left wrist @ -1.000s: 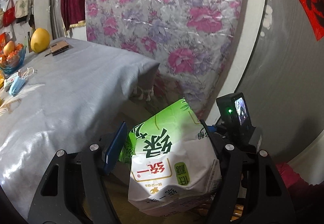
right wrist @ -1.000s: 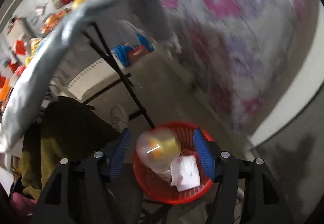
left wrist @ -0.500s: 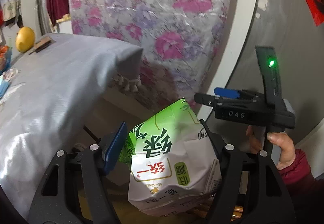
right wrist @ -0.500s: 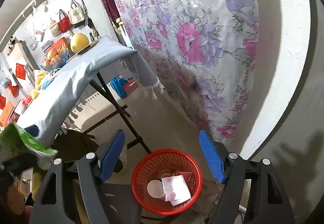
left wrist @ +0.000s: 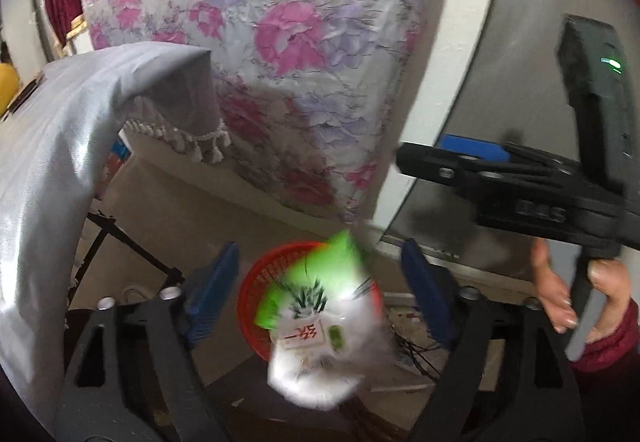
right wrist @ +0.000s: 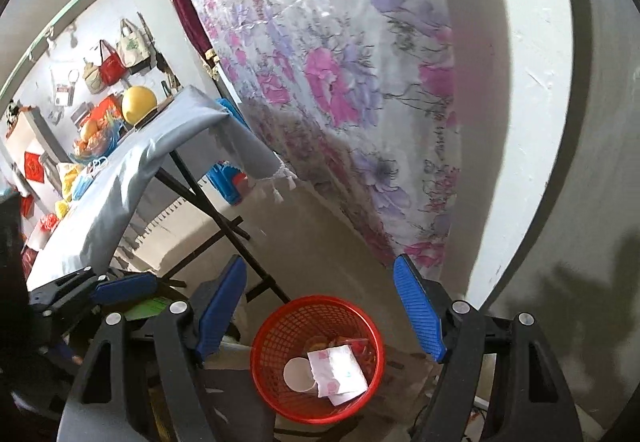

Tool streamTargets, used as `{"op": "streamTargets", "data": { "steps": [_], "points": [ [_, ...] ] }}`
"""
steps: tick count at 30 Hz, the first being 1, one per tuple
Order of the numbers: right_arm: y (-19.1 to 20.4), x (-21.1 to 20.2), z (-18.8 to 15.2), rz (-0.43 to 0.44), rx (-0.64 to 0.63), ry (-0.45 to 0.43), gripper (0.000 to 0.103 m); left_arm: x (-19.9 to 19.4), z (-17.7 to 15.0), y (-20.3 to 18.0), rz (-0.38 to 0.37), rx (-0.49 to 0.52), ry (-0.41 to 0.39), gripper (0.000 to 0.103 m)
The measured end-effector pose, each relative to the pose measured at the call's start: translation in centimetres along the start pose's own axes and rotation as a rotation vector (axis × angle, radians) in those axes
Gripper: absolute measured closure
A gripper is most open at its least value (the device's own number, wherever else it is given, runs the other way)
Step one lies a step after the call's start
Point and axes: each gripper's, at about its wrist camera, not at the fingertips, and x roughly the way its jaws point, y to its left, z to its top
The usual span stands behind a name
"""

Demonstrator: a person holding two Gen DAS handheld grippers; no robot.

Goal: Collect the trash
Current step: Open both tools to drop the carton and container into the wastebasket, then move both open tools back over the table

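Green-and-white crumpled drink carton (left wrist: 320, 326), motion-blurred, loose between the spread blue pads of the left gripper (left wrist: 320, 302), touching neither; jaws just opened. Directly behind it, at twelve o'clock, round red plastic mesh basket (right wrist: 316, 358) on the floor, holding a white cup and paper wrapper. Right gripper (right wrist: 320, 314) spread wide, empty, above the basket.

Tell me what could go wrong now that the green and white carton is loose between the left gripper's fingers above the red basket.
1. The carton, blurred and touching neither pad of the left gripper, whose jaws have just been opening, may clip the rim of the red basket and bounce onto the floor.
2. The basket already holds a cup and a wrapper, so a bulky carton may perch on top and tip out.
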Motion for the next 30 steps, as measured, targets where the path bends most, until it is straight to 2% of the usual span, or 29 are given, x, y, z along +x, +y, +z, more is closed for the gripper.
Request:
{"op": "streamTargets", "data": {
  "steps": [5, 10, 30],
  "points": [
    [0.3, -0.3, 0.0, 0.021, 0.002, -0.006, 0.028, -0.5, 0.1, 0.8, 0.017, -0.031, -0.012, 0.015],
    [1.3, -0.6, 0.1, 0.039, -0.019, -0.013, 0.027, -2.3, -0.5, 1.2, 0.084, -0.025, -0.048, 0.01],
    [8.3, -2.6, 0.3, 0.127, -0.163, -0.033, 0.018, -9.6, -2.7, 6.7, 0.222, -0.181, -0.175, 0.007]
  ]
}}
